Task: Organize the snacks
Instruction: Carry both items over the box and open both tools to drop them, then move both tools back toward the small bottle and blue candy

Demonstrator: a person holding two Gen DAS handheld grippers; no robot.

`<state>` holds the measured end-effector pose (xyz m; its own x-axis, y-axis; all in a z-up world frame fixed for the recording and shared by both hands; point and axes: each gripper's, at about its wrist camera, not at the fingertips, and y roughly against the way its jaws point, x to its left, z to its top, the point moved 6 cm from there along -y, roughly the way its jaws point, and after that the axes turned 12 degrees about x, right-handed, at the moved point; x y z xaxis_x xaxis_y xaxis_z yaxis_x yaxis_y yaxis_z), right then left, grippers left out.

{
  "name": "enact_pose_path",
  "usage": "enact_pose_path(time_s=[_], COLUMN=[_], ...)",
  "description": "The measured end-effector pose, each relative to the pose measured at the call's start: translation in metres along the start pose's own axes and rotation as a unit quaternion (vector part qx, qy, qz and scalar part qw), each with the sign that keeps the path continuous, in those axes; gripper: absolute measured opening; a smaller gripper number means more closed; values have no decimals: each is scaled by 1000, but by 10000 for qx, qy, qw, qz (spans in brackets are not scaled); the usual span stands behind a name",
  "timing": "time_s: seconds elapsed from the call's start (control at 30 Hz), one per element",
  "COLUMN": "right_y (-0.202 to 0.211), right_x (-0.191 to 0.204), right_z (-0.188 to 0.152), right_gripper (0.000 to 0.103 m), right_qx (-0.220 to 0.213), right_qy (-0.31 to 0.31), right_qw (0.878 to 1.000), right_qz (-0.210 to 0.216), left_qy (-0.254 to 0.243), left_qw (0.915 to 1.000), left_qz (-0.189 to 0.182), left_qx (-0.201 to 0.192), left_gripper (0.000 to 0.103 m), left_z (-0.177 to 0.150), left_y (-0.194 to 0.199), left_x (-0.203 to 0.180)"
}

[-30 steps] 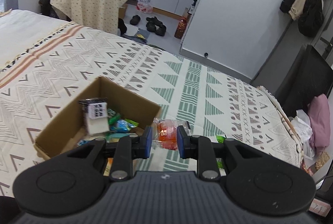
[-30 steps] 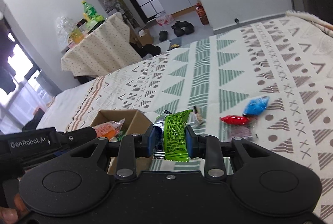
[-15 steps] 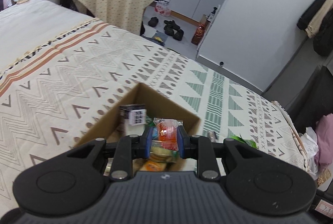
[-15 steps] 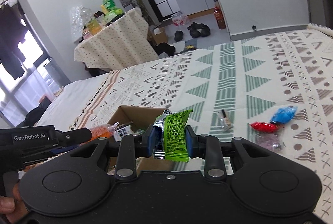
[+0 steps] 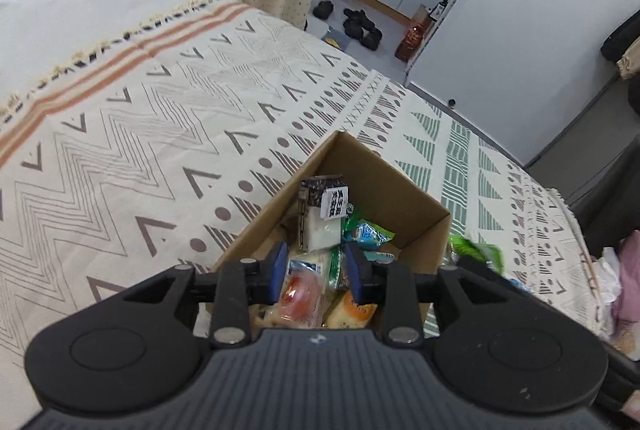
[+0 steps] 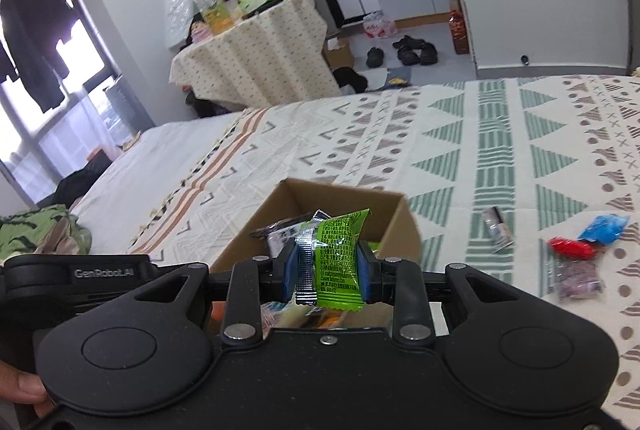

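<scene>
A cardboard box of mixed snack packets stands on the patterned bed cover. My left gripper hangs over the box with its jaws apart; an orange-red clear packet lies below them among the other snacks. My right gripper is shut on a green packet with a silver one beside it, held just above the box's near edge. The green packet also shows in the left wrist view.
Loose snacks lie on the cover right of the box: a blue packet, a red one, a clear bag and a small dark stick. A cloth-covered table and shoes are beyond the bed.
My left gripper moved over the box, opened and let the orange-red packet drop in. My right gripper carried the green packet left, up to the box.
</scene>
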<state>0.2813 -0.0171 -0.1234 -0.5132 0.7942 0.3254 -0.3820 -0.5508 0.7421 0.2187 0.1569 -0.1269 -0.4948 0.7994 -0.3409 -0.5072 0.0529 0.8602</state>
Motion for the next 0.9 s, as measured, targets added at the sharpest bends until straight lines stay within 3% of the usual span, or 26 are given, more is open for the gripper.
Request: enact_pose_path(time_s=[0.17, 0.27, 0.37, 0.4, 0.43, 0.77, 0.9], right_y=[-10, -12, -12, -11, -8, 13, 20], right_x=[11, 14, 14, 14, 13, -22, -33], right_z=[-2, -2, -1, -1, -2, -6, -8], right_gripper=[29, 30, 44, 55, 58, 58, 60], right_qx=[151, 175, 200, 194, 144, 173, 177], right_qy=[22, -12, -181, -201, -191, -495, -565], right_qw=[9999, 9998, 9995, 9993, 9995, 9986, 9982], right_qz=[-5, 22, 178, 238, 229, -16, -28], left_qy=[34, 75, 64, 68, 70, -34, -164], left_qw=[10000, 10000, 10000, 10000, 10000, 9999, 9995], left_qz=[-5, -14, 47, 53, 64, 92, 221], left_qx=[-18, -13, 14, -1, -18, 57, 132], left_gripper=[51, 55, 68, 74, 77, 97, 98], left_z=[5, 8, 8, 8, 7, -1, -7], left_y=[7, 8, 9, 10, 10, 10, 6], left_x=[8, 10, 11, 10, 9, -9, -22])
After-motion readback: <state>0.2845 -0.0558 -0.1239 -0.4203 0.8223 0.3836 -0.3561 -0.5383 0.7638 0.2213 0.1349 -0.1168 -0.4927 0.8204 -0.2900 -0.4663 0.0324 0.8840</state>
